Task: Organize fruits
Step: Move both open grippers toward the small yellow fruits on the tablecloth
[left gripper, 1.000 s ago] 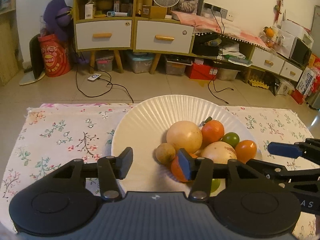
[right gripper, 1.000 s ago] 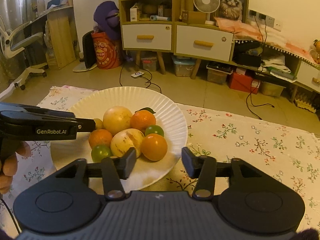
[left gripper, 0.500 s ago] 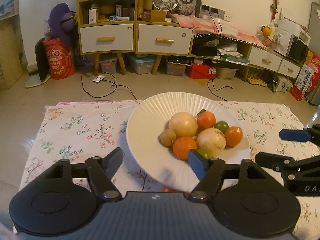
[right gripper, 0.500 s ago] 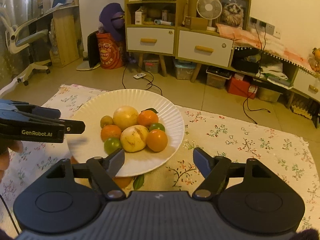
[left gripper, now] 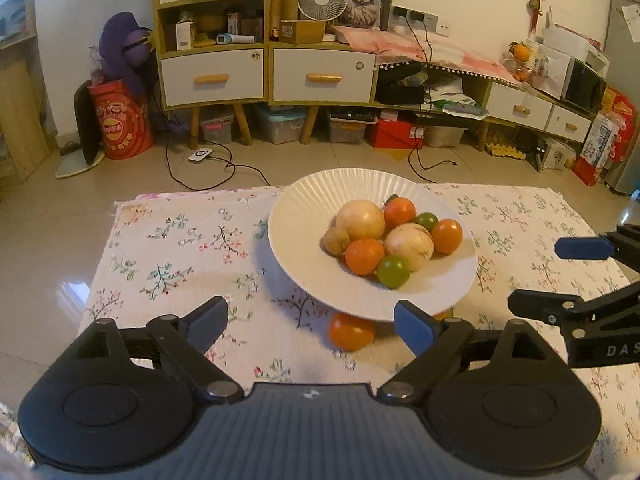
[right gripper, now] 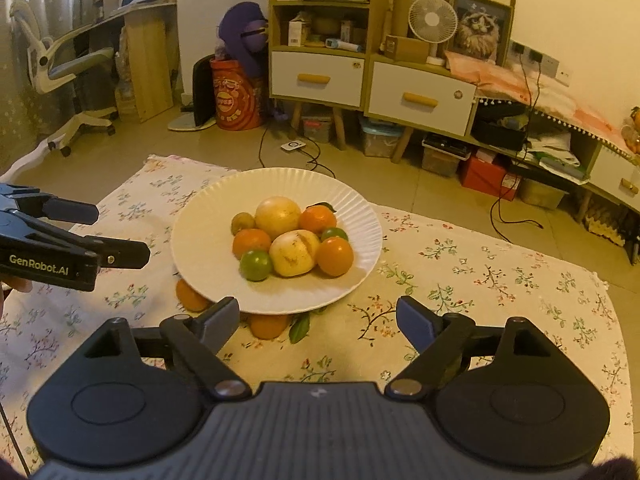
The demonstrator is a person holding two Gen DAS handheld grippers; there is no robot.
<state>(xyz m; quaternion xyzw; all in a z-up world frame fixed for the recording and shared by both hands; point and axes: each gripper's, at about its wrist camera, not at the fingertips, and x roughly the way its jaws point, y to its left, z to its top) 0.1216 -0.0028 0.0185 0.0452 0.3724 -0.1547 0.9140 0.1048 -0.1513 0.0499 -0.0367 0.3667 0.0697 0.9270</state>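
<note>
A white ribbed plate (left gripper: 304,208) (right gripper: 200,248) on the floral tablecloth holds several fruits: two pale yellow ones (left gripper: 360,219), oranges (left gripper: 364,256), green limes (left gripper: 394,271) and a small brown fruit (left gripper: 335,240). Two oranges lie on the cloth at the plate's near rim (right gripper: 191,295) (right gripper: 267,326); one shows in the left wrist view (left gripper: 351,331). My left gripper (left gripper: 312,320) is open and empty, short of the plate. My right gripper (right gripper: 318,318) is open and empty, short of the plate's near edge.
The floral cloth (left gripper: 172,248) covers a low table; its far edge drops to a tiled floor. Behind stand cabinets with drawers (left gripper: 212,76), a fan, a red drum and cables. A green leaf (right gripper: 300,328) lies by the near orange.
Both grippers have pulled back from the plate and opened wider. The oranges beside the plate's near rim have come into view.
</note>
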